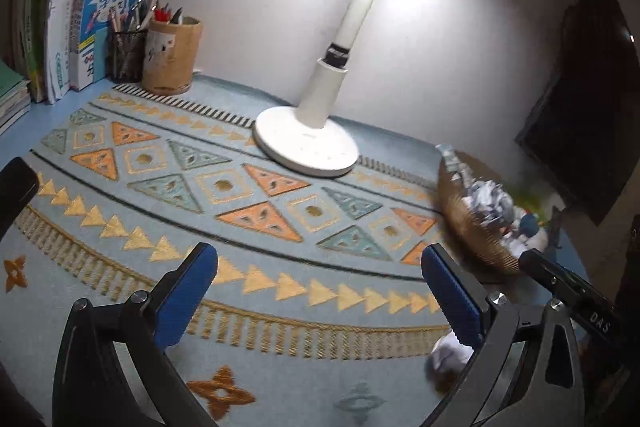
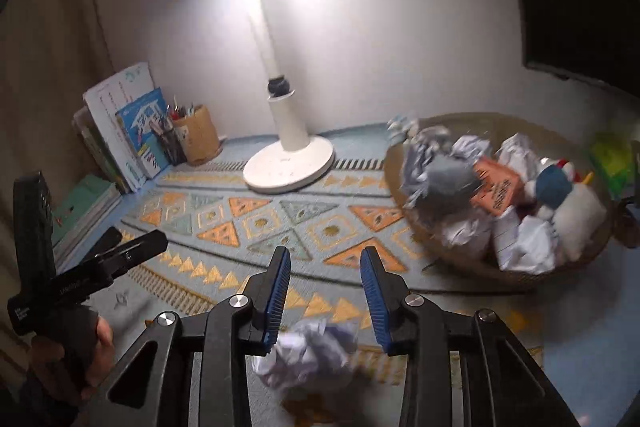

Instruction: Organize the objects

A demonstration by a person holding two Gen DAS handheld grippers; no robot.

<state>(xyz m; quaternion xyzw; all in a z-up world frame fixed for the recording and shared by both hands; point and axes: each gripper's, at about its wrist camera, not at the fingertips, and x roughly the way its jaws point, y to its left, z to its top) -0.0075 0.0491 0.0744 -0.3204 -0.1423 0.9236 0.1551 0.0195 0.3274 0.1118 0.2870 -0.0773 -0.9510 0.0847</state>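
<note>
Mat lies open between lamp base and basket; left jaws wide, right jaws pinch paper ball.

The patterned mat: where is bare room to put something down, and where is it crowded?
Free: the mat's middle, in front of the lamp base, and the strip from there to the pen cups. Crowded: the basket on the right, heaped with crumpled paper, and the far left corner with books.

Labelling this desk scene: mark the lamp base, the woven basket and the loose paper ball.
lamp base (image 1: 306,143): left wrist view, on the round white foot.
woven basket (image 2: 452,259): right wrist view, on its near wicker wall.
paper ball (image 2: 308,355): right wrist view, on the crumpled white middle.
</note>
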